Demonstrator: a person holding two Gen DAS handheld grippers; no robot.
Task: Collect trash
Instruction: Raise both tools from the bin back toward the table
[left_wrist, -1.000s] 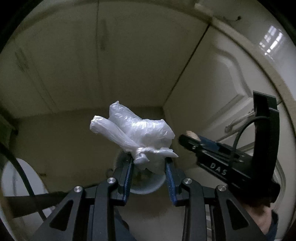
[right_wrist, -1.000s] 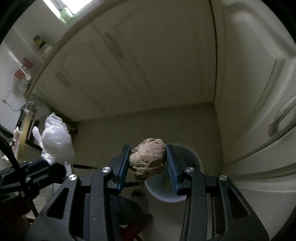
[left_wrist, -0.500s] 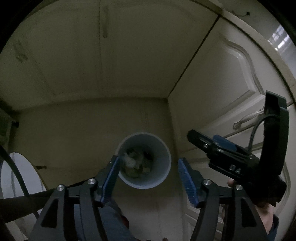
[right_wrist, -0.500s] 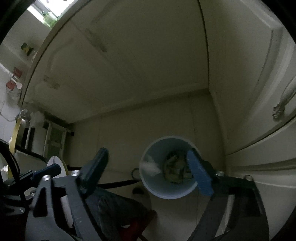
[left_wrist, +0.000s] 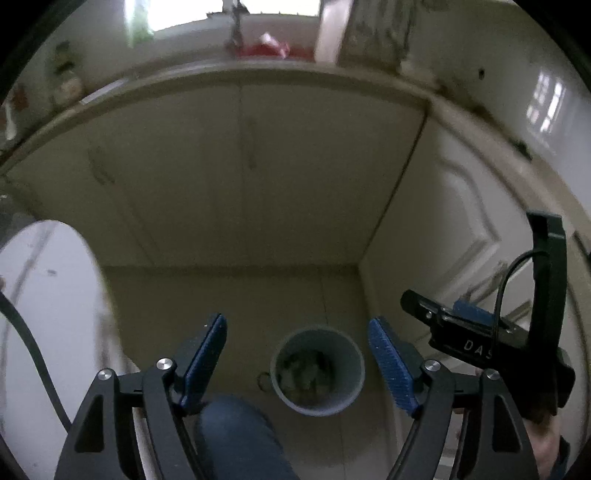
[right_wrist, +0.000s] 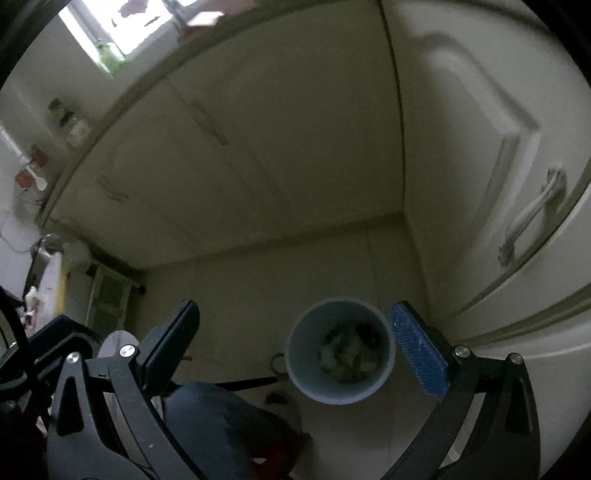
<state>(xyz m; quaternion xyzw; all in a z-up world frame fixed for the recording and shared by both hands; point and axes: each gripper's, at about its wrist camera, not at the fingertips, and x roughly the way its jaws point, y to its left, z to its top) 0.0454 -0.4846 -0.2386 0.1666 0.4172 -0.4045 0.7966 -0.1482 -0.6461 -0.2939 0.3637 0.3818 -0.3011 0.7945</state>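
left gripper (left_wrist: 297, 354) hanging over the bin (left_wrist: 317, 371), jaws opening with nothing between them, right gripper (right_wrist: 295, 343) doing the same, jaws opening and empty, trash (right_wrist: 349, 354) sitting down inside the bin on the floor (right_wrist: 258, 273) by the cabinets (right_wrist: 295, 147)

Both wrist views high above floor, facing steeply down, sharing the bin (left_wrist: 317, 371) (right_wrist: 340, 356)

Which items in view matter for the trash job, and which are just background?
Job:
- bin on the floor, trash inside
- left gripper, jaws opening, nothing between the fingers
- right gripper, jaws opening, also empty

Background:
- cabinet doors
- door handle
- countertop clutter, blurred
- person's knee
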